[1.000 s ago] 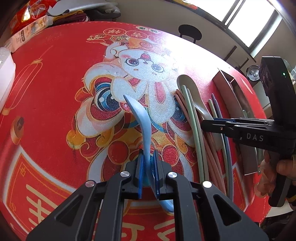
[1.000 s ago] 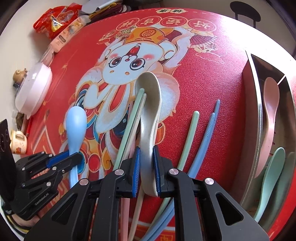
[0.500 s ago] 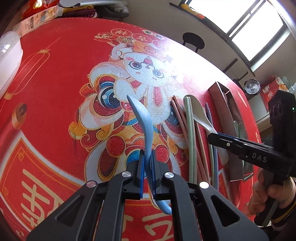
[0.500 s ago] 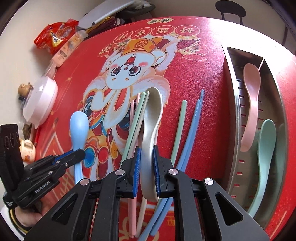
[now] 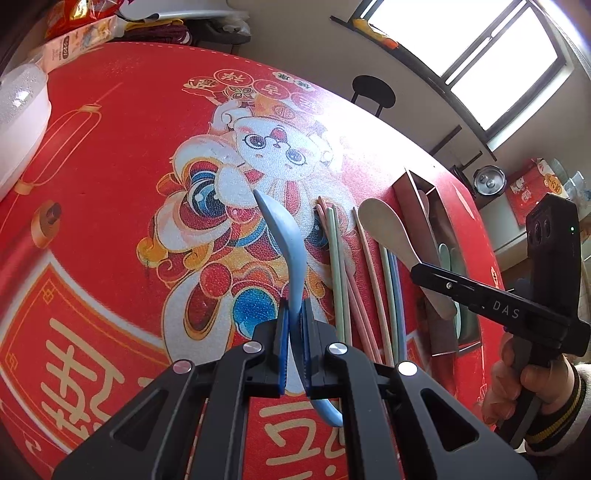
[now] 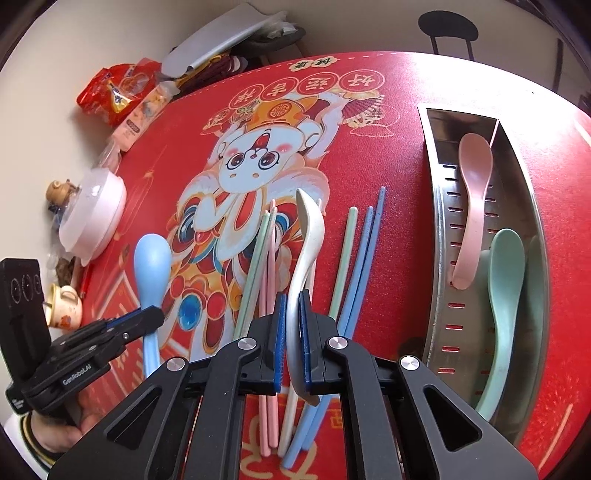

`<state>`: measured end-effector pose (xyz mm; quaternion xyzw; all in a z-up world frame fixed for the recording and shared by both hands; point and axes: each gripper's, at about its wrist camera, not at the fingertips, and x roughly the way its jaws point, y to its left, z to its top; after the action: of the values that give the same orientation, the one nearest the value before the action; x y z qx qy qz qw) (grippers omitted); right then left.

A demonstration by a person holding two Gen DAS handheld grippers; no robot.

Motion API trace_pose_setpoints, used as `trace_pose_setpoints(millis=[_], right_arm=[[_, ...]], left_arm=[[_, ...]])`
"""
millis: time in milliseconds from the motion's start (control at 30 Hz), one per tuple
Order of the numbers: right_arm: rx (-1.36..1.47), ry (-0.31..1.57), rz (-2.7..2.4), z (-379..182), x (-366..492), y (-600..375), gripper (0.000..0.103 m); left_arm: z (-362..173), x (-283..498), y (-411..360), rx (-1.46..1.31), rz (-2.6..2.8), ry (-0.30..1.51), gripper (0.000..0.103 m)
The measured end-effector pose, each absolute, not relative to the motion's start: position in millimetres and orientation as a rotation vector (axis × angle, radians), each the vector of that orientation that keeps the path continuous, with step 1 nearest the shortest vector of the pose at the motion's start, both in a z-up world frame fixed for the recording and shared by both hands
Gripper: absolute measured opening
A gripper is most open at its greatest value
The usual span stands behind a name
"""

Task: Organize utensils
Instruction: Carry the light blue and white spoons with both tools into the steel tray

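Note:
My left gripper (image 5: 293, 317) is shut on a blue spoon (image 5: 286, 236) and holds it above the red mat. It also shows in the right wrist view (image 6: 151, 258). My right gripper (image 6: 293, 306) is shut on a cream spoon (image 6: 310, 229), lifted above several chopsticks (image 6: 354, 258) that lie on the mat. In the left wrist view the cream spoon (image 5: 388, 229) hangs from the right gripper (image 5: 424, 271) beside the metal tray (image 5: 417, 192). The metal tray (image 6: 439, 236) at the right holds a pink spoon (image 6: 474, 192) and a green spoon (image 6: 506, 280).
A white lidded bowl (image 6: 92, 218), a small teapot (image 6: 59, 192) and a cup (image 6: 66, 302) stand at the mat's left edge. Snack packets (image 6: 118, 92) and clutter lie at the far edge. A stool (image 6: 447, 26) stands beyond the table.
Both grippers have risen and pulled back with their spoons. The cream spoon has turned on edge and come off the chopsticks, nearer the tray.

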<state>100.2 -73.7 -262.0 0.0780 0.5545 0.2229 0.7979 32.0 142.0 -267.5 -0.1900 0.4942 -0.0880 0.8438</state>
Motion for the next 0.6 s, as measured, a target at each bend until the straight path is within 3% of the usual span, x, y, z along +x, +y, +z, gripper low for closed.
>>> trace_pose_setpoints(millis=[600], right_arm=[[0.338, 1.042, 0.353, -217, 84, -162, 0.007]], left_arm=[[-218, 82, 79, -0.289, -0.35, 0.994, 0.006]])
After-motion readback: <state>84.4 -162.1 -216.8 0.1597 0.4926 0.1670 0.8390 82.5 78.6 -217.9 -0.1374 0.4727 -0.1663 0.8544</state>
